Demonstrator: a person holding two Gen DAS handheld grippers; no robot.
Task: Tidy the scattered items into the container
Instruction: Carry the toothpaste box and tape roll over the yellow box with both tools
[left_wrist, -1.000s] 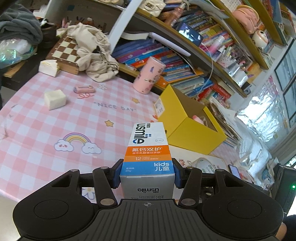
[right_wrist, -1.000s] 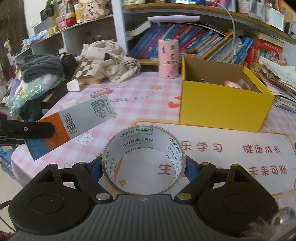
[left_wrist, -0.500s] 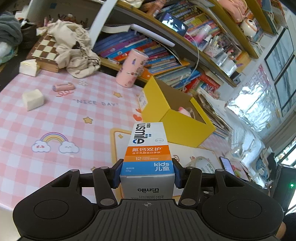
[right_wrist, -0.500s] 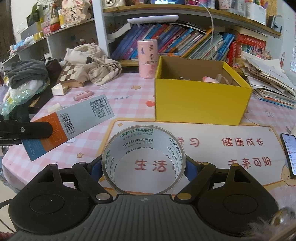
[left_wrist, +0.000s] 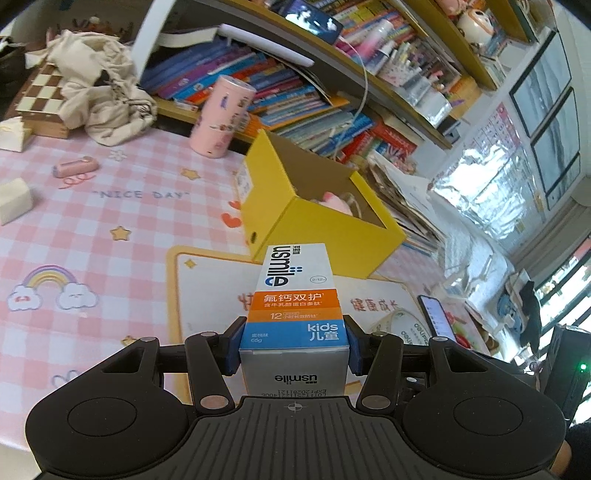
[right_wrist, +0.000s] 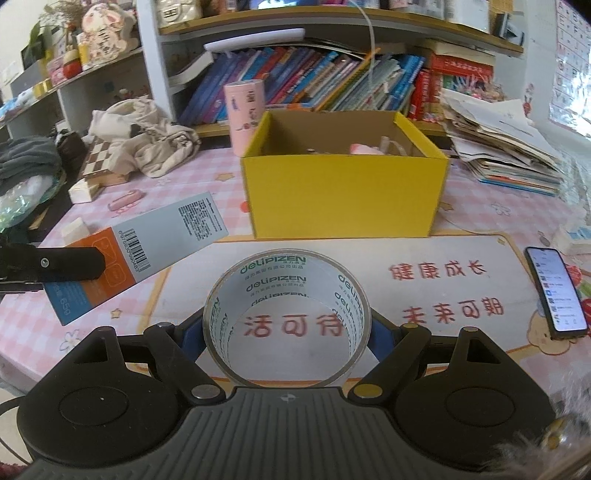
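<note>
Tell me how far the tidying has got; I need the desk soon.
Done: the yellow box already holds a pink item. In hand: the left gripper is shut on a toothpaste box and the right gripper on a tape roll, both short of the box. Left: a pink case and two white blocks on the table.

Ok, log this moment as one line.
left gripper: holds toothpaste box | right gripper: holds tape roll | yellow box: ahead
</note>
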